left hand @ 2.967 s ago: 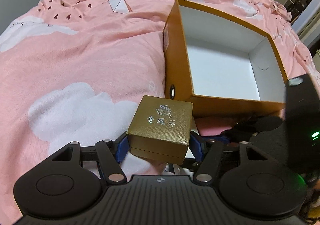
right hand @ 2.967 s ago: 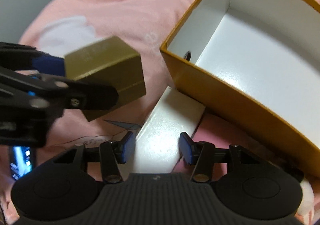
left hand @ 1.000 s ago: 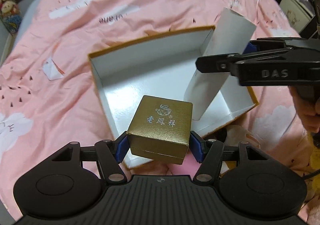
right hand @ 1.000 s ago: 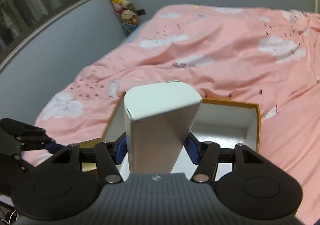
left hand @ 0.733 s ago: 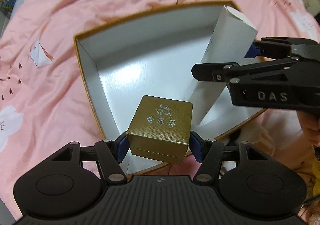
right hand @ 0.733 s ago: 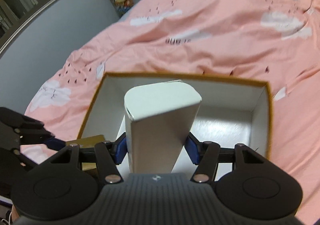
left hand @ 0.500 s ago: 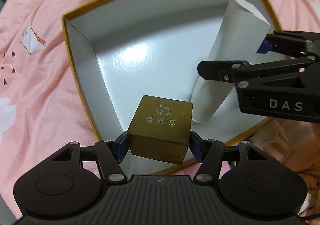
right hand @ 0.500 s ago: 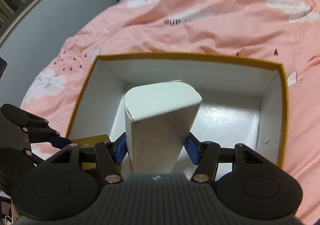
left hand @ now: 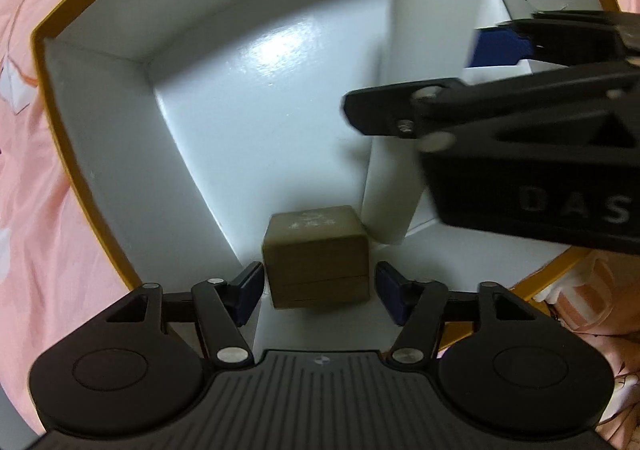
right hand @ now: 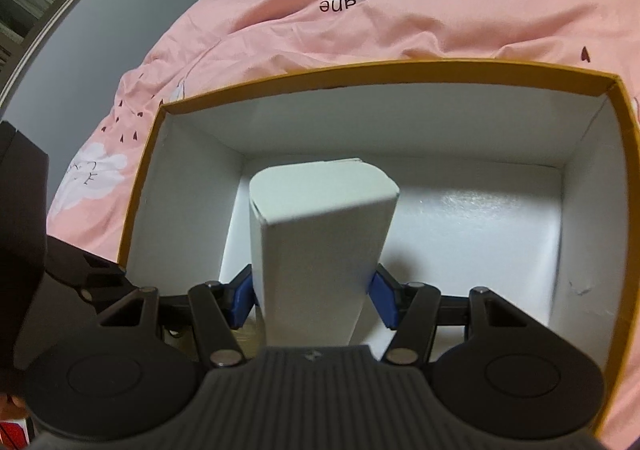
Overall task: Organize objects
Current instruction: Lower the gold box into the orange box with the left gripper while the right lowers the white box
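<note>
the left gripper (left hand: 319,292) has just been opening — the small gold box (left hand: 318,260) sits free between its spread fingers, on the floor of the big box (right hand: 360,76). the right gripper (right hand: 312,300) pinches the white carton (right hand: 320,250), its long axis tilted up, over the same floor.

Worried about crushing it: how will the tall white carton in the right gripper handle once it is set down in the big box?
The white carton looks like thin card, so probably light and easy to dent under the right gripper. Tall and narrow, it may tip if stood on end in the big box.
</note>
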### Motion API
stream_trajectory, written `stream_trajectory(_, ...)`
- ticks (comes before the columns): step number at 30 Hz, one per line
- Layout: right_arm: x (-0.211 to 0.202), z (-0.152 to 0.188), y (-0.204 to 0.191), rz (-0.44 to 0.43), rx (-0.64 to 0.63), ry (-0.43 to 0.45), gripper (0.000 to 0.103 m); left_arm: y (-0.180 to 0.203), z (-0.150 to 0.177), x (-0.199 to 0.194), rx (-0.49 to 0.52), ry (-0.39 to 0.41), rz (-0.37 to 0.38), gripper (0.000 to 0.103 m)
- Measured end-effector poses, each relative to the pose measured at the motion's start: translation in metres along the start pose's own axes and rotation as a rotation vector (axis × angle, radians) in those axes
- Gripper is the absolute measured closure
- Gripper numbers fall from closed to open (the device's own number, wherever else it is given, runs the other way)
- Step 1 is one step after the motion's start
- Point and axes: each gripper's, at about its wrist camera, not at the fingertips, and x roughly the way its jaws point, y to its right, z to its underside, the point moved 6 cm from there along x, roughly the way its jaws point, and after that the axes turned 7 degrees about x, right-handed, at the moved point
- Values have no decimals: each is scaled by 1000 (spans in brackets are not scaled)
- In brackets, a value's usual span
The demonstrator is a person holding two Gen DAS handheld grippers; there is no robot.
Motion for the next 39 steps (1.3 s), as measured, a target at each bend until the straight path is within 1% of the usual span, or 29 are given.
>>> stream_trajectory(3, 6, -1, -1, -15, 7, -5, 42, -1, 2, -4, 23, 13, 16, 24)
stream_trajectory(6, 11, -4, 1, -19, 35, 0, 42, -6, 6, -15, 25, 56, 36, 24)
stream_trajectory(7, 11, -6, 3, -16, 54, 5, 42, -8, 7, -20, 27, 81, 36, 25)
stream_trajectory(10, 11, -12, 8, -2, 97, 36, 42, -10, 12, -38, 63, 186, 87, 29)
stream_trajectory(12, 10, -16, 9, 9, 113, 53, 42, -12, 15, -46, 79, 244, 104, 31)
stream_trajectory(13, 11, -18, 10, 14, 118, 58, 42, -12, 16, -48, 105, 262, 111, 31)
stream_trajectory(14, 12, -20, 10, 18, 128, 58, 42, -12, 17, -48, 123, 272, 119, 34)
stream_trajectory(17, 19, -24, 11, 27, 152, 64, 42, -11, 16, -44, 151, 270, 129, 37)
stream_trajectory(18, 22, -25, 12, 30, 162, 65, 42, -11, 15, -44, 163, 276, 120, 40)
stream_trajectory(19, 25, -26, 12, 33, 175, 61, 42, -12, 15, -43, 173, 274, 109, 42)
stream_trajectory(21, 31, -26, 15, 29, 197, 45, 42, -14, 14, -41, 183, 256, 73, 50)
stream_trajectory(22, 34, -26, 15, 24, 208, 35, 42, -15, 14, -39, 200, 245, 52, 51)
stream_trajectory(23, 36, -25, 16, 19, 218, 26, 42, -16, 15, -37, 213, 229, 28, 54)
stream_trajectory(24, 38, -25, 17, 14, 227, 18, 42, -17, 16, -37, 225, 223, 9, 55)
stream_trajectory(26, 39, -24, 18, 10, 233, 10, 41, -18, 17, -40, 260, 226, -5, 55)
stream_trajectory(34, 45, -19, 22, -5, 235, -28, 40, -37, 22, -56, 311, 175, -84, 59)
stream_trajectory(37, 45, -18, 21, -27, 230, -31, 39, -46, 23, -66, 299, 178, -73, 59)
stream_trajectory(39, 42, -19, 17, -38, 223, -26, 39, -52, 23, -72, 291, 180, -79, 59)
